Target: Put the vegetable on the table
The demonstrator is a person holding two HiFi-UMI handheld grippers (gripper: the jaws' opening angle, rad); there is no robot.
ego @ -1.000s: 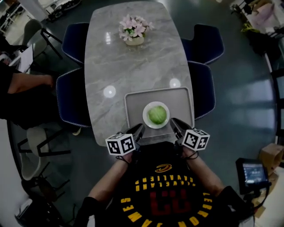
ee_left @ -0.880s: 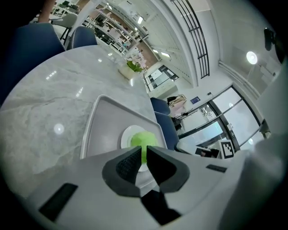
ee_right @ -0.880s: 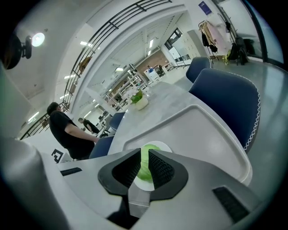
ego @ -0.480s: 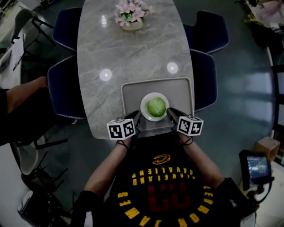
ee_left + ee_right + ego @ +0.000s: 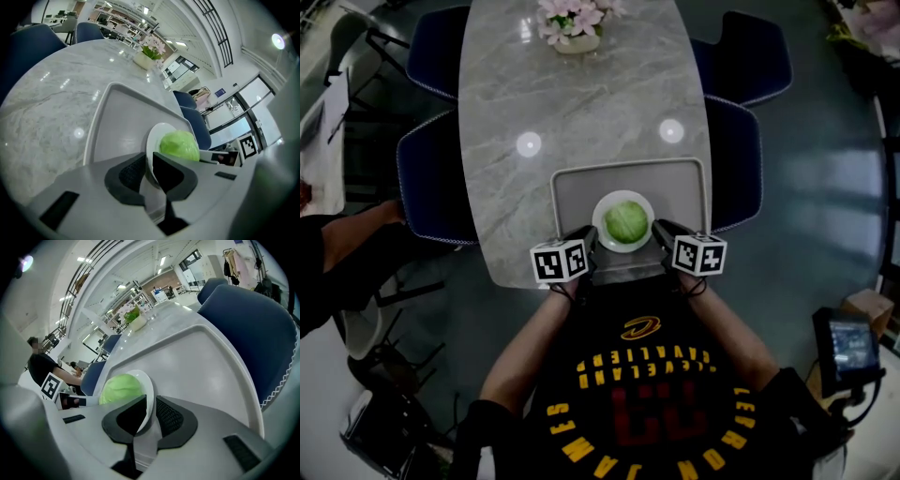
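You were at the grasping step. Both claws had hold of the white plate that carried the vegetable, a round pale-green head like a cabbage. The vegetable sat in the middle of the plate, low in the centre of the head view. The plate lay over the near end of a grey tray, and the tray sat on the marble bench at the edge closest to you. No view showed whether the plate rested on the tray or hung just above it.

In the left gripper view, your left claw was clenched on the plate's near-left rim. Its jaws were nearly together, with only the thin white edge between the dark pads. In the right gripper view, your right claw was clenched in the same way on the opposite rim. The green head bulged just beyond each claw's jaws without touching them.

The next move, as I judge it, called for lifting the plate clear of the tray's raised lip. It would then go to bare marble, which lay open to the left of the tray and beyond it towards the flowers at the top of the frame. Both claws would need to rise together and stay level, because a round head could roll on a tilted plate.
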